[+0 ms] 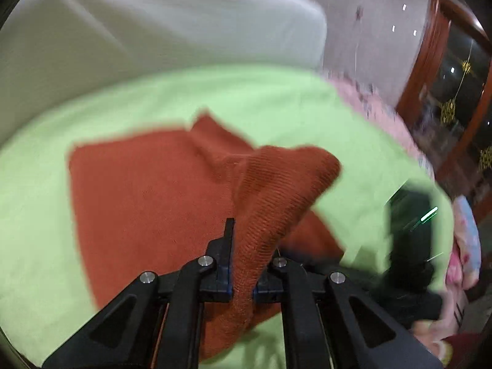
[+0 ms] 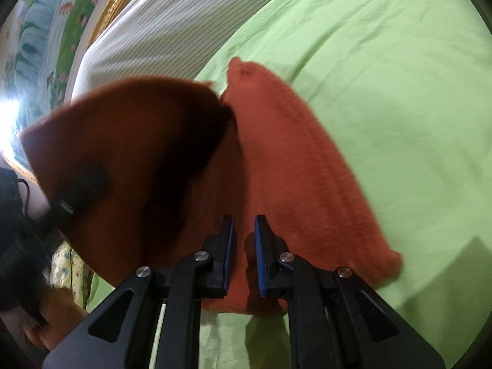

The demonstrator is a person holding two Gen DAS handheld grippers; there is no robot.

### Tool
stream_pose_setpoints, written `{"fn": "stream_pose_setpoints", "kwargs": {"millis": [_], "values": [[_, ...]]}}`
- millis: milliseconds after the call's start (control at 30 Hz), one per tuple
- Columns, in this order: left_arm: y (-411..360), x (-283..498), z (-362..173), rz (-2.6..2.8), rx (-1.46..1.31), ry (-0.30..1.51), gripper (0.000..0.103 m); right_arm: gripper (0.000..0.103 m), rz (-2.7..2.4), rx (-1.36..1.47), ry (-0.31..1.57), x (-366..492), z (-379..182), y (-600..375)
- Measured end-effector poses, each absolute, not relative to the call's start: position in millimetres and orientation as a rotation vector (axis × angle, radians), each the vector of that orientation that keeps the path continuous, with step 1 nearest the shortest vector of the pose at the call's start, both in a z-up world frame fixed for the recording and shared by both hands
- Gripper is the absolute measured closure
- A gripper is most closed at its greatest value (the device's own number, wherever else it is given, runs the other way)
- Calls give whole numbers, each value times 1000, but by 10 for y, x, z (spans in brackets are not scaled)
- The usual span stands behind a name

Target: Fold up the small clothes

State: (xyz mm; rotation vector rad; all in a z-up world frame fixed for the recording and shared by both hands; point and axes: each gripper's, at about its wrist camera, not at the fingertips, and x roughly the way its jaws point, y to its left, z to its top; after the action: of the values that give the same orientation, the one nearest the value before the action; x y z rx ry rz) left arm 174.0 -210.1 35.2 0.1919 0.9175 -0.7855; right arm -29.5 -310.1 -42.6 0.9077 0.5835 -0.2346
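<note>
In your left wrist view, the left hand-held gripper (image 1: pixel 243 264) is clamped on a lifted fold of the rust-red knitted garment (image 1: pixel 147 190), which lies on the light green bed sheet (image 1: pixel 276 104). A white pillow (image 1: pixel 123 24) borders the far edge. Your right wrist view shows the right hand-held gripper (image 2: pixel 244 246) over the garment, jaws narrowly parted and holding nothing; the raised fold blocks the left side. Bare sheet extends to the right.
</note>
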Motion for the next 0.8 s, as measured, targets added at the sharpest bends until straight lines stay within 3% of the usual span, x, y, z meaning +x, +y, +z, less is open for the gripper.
{"fn": "stream_pose_setpoints", "kwargs": {"millis": [167, 200, 300, 333, 467, 600, 800], "values": [[-1912, 1773, -56, -802, 161, 1004, 91, 87, -282, 922, 560, -480, -381, -3173], [-1868, 1744, -32, -816, 152, 1004, 83, 87, -267, 948, 549, -512, -396, -3207], [-1753, 1613, 96, -846, 146, 986, 45, 85, -233, 998, 541, -526, -417, -3261], [-1680, 1540, 162, -850, 135, 967, 39, 78, -222, 1009, 537, -528, -412, -3271], [-1321, 1359, 356, -832, 88, 954, 34, 40, -154, 1055, 476, -568, -317, -3282], [-990, 1595, 401, -650, 48, 953, 26, 36, -110, 1078, 461, -524, -241, -3312], [-659, 2171, 17, -458, -47, 1109, 22, 36, -116, 860, 673, 7, -185, -3238]]}}
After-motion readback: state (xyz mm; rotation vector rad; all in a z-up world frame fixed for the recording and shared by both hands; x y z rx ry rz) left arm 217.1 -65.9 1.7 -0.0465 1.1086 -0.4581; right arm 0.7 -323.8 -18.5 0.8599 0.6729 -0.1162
